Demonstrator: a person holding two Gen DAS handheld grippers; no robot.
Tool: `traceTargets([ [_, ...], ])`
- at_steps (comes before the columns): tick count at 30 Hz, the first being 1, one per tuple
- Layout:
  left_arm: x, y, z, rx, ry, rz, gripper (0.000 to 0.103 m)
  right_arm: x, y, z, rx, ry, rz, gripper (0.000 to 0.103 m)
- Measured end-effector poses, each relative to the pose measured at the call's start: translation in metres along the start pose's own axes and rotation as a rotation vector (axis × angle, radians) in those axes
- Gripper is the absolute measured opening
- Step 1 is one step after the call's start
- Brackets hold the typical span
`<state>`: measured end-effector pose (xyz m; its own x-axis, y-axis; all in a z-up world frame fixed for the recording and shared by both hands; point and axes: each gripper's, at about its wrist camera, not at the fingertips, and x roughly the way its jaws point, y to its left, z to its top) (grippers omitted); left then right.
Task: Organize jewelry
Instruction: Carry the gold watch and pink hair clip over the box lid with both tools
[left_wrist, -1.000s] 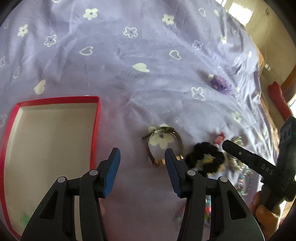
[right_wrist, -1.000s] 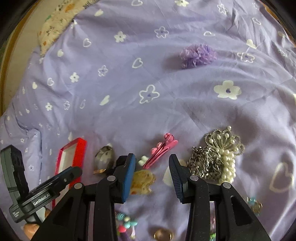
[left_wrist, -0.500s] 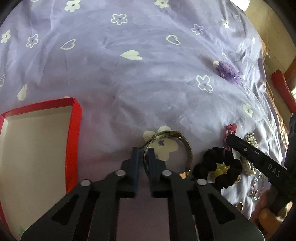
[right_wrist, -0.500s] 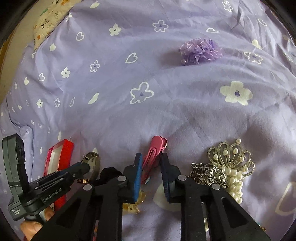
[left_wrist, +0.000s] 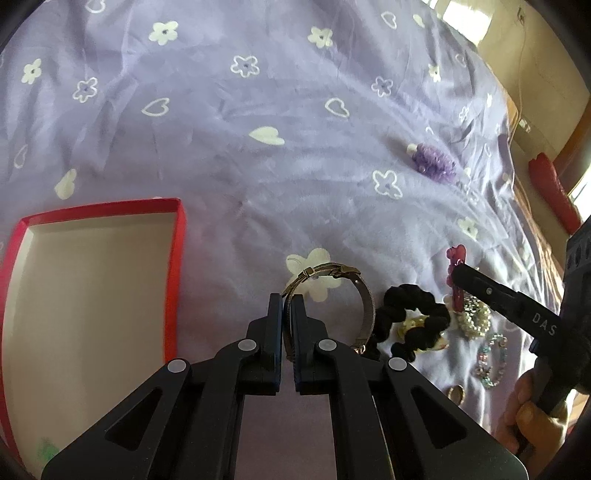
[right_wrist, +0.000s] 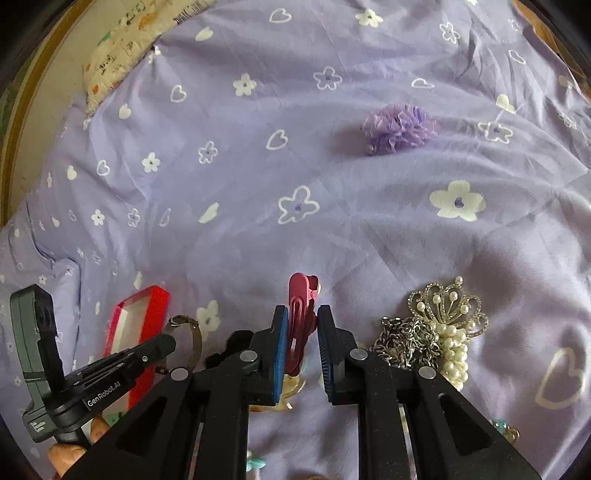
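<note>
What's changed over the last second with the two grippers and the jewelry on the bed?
Both grippers were open a second ago. The left gripper has closed on the watch band; the right gripper has closed around the pink hair clip, now lifted upright. The red box, black scrunchie and purple flower stayed put.

Beside one red box (left_wrist: 173, 280) lie one mesh-band watch (left_wrist: 365, 306), one black scrunchie (left_wrist: 413, 317) and one pink hair clip (right_wrist: 299, 325). Farther from it sit one purple fabric flower (right_wrist: 399, 127), one pearl crown brooch (right_wrist: 448, 310) and one silver chain (right_wrist: 406, 341).
</note>
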<state>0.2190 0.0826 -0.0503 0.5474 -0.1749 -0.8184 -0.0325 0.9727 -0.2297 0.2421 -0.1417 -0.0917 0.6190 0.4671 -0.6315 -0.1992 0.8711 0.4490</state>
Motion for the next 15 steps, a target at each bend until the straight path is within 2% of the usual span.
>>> traceTargets([
  [8,-0.03,0.014,-0.01,-0.025,-0.037,-0.002,0.003,-0.017,0.025,-0.009,-0.022,0.002,0.078,0.016],
  [15,-0.058,0.044,-0.024,-0.074,-0.071,0.021,0.003,-0.018,0.066,-0.026,-0.078,0.035,0.155,0.016],
])
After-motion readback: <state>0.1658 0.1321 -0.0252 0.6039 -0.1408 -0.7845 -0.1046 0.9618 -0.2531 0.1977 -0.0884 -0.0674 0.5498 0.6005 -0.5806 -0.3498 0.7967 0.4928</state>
